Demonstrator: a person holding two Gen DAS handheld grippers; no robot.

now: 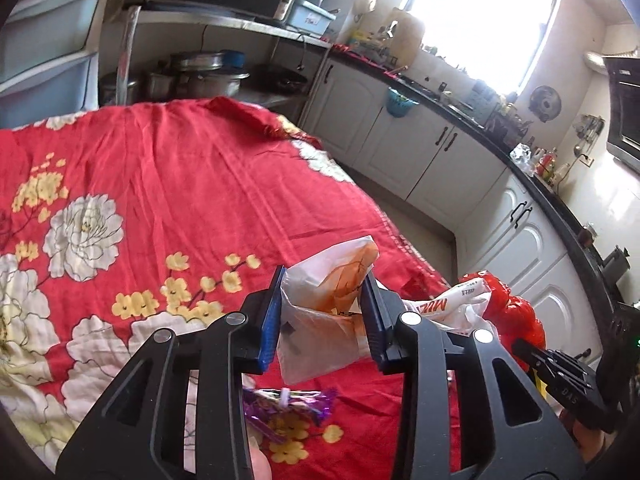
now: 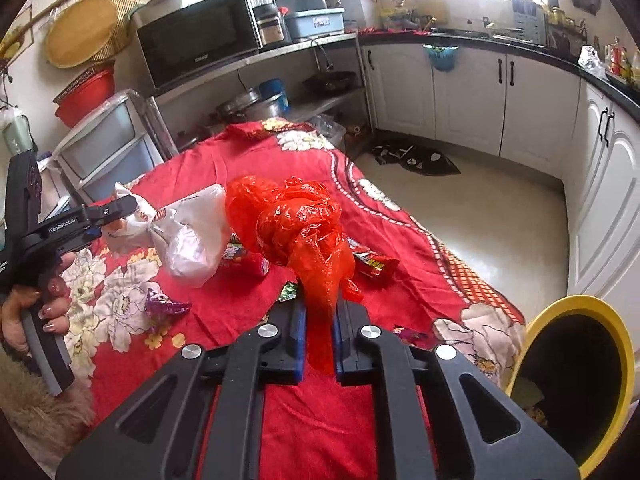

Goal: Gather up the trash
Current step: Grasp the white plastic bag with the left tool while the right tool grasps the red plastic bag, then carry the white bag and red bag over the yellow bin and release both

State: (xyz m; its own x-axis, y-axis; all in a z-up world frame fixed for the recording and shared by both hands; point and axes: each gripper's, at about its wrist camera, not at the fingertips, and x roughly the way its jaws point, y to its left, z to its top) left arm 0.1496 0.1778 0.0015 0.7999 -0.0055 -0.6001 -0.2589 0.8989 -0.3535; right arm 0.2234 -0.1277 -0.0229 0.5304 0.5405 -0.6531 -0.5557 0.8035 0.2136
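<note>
The right gripper (image 2: 320,340) is pinched tight on the tail of a knotted red plastic bag (image 2: 298,224), which hangs clear above the red flowered cloth (image 2: 248,304), while the left gripper (image 1: 324,316) clamps a white plastic bag (image 1: 320,320) with orange contents, also off the cloth. The yellow-rimmed bin (image 2: 624,344) stands low at the right, just beside the table edge, so I would keep both grips firm, carry the red bag over the rim first and release only above the opening. A purple wrapper (image 2: 164,306) and a red snack packet (image 2: 374,266) on the cloth remain to collect.
</note>
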